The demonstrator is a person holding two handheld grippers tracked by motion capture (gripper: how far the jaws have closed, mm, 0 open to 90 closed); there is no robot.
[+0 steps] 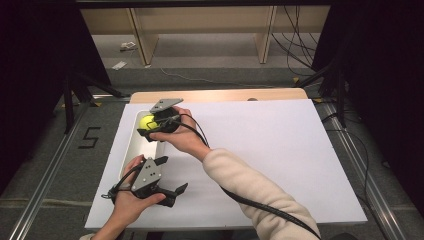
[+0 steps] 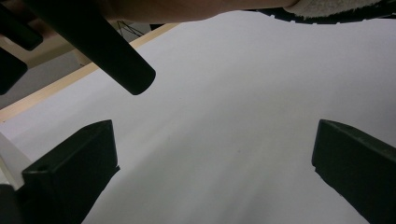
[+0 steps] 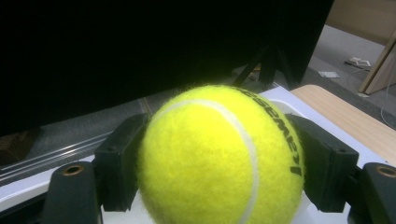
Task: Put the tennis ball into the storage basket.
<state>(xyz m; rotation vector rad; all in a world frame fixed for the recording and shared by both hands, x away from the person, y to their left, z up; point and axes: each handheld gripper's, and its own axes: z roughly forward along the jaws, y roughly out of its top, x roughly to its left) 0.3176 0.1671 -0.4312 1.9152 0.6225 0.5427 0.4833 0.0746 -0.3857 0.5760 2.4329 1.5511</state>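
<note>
A yellow tennis ball (image 1: 146, 121) is clamped in my right gripper (image 1: 151, 126) over the long white tray (image 1: 131, 150) at the table's left side. Up close in the right gripper view, the tennis ball (image 3: 219, 156) bulges between both black pads (image 3: 120, 163), which press on its sides. My left gripper (image 1: 173, 181) rests near the table's front left, its jaws spread wide. Nothing but white table sheet (image 2: 233, 116) lies between them in the left gripper view, around the left gripper (image 2: 212, 161).
A white sheet (image 1: 260, 150) covers the table, bare on its right half. The right forearm in a cream sleeve (image 1: 250, 195) crosses the front, trailing a black cable (image 1: 270, 210). Wooden shelving legs (image 1: 140, 40) and floor cables (image 1: 295, 45) lie beyond the far edge.
</note>
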